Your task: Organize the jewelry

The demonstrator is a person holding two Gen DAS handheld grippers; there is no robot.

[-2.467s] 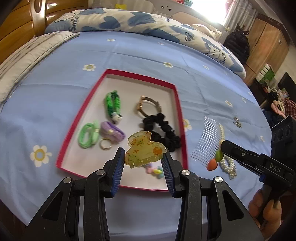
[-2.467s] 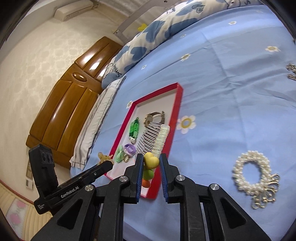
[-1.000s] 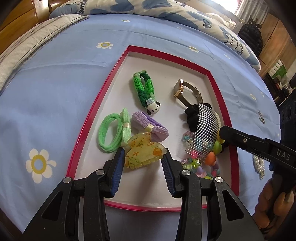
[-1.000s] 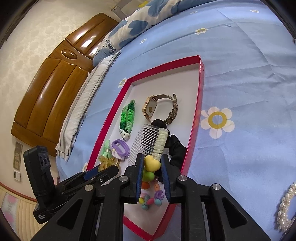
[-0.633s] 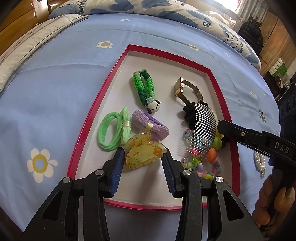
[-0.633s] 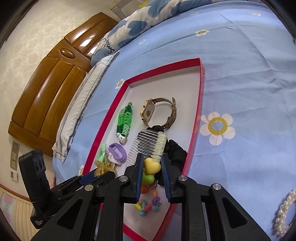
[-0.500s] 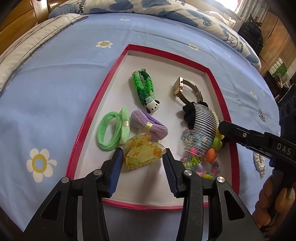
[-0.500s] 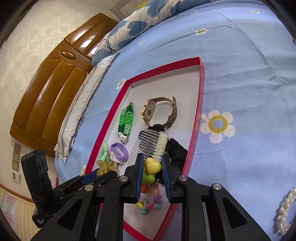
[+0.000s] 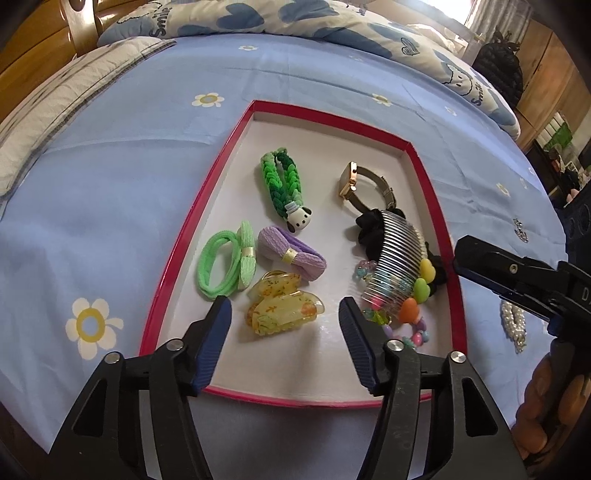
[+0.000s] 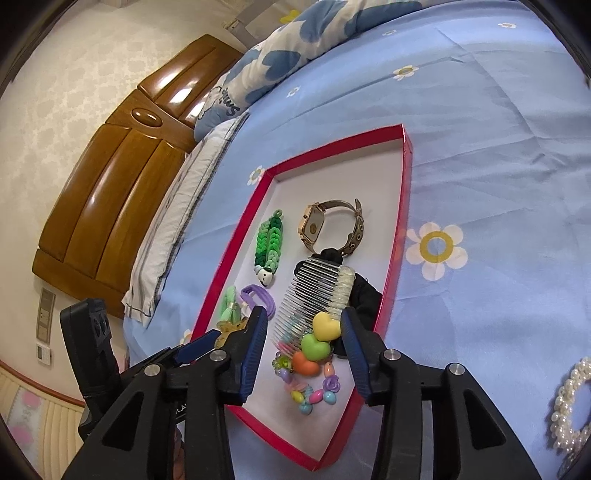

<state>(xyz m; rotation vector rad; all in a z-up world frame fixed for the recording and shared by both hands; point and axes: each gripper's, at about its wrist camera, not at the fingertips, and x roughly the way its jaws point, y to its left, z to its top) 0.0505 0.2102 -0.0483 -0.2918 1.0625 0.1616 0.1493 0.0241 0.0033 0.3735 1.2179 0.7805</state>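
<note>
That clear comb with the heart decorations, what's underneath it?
The clear heart-decorated comb lies across a black scrunchie and a colourful bead bracelet; the parts beneath its teeth are hidden.

Glossy translucent plastic hair claw [image 9: 282,308]

Tray [image 9: 192,218]: red rim, white floor, centre of frame. Sheet [image 9: 110,155]: light blue, white daisies with yellow centres. Claw clip [image 9: 282,308]: translucent yellow, orange and green flecks. Comb [image 9: 397,258]: clear teeth; yellow, green, orange hearts. Braid [image 9: 282,186]: two greens, white dog head. Scrunchie [image 9: 373,229]: black. Bow [image 9: 291,253]: lilac. Quilt [image 9: 258,16], top of frame: cream, blue hearts. Headboard [image 10: 122,177], left: glossy brown wood.
</note>
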